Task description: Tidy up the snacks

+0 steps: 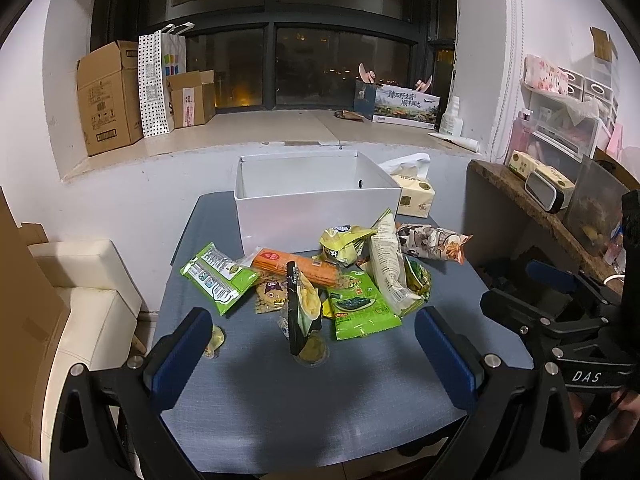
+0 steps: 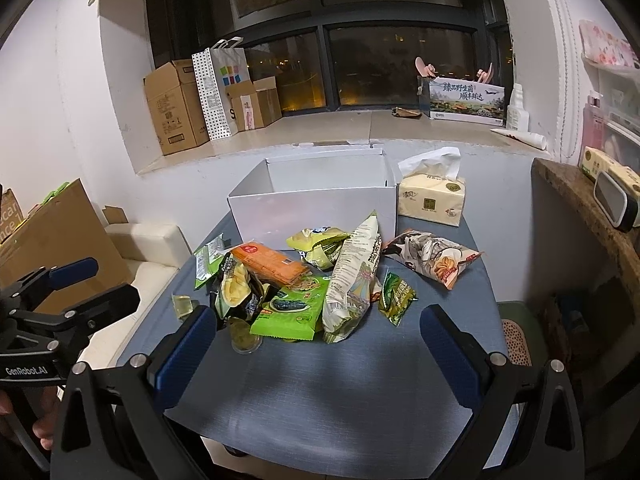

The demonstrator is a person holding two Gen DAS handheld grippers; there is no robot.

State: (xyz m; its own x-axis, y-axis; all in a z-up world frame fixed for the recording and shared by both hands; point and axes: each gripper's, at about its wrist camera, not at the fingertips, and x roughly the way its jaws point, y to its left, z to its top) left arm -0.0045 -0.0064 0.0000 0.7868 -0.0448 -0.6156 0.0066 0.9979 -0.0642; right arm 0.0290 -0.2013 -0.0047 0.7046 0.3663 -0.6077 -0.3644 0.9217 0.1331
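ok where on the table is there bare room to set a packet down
The near half of the blue table, between the snack pile and the front edge, is bare. A smaller strip lies right of the pile, below the tissue pack. The middle, up against the white box, is crowded.

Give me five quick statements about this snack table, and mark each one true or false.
1. The white box already holds snacks. False: what shows of its inside is empty.
2. The snack pile lies in front of the box on the table. True.
3. The left gripper holds a packet. False: it is open and holds nothing.
4. A tissue pack stands right of the box. True.
5. The right gripper is shut. False: it is open, short of the pile.
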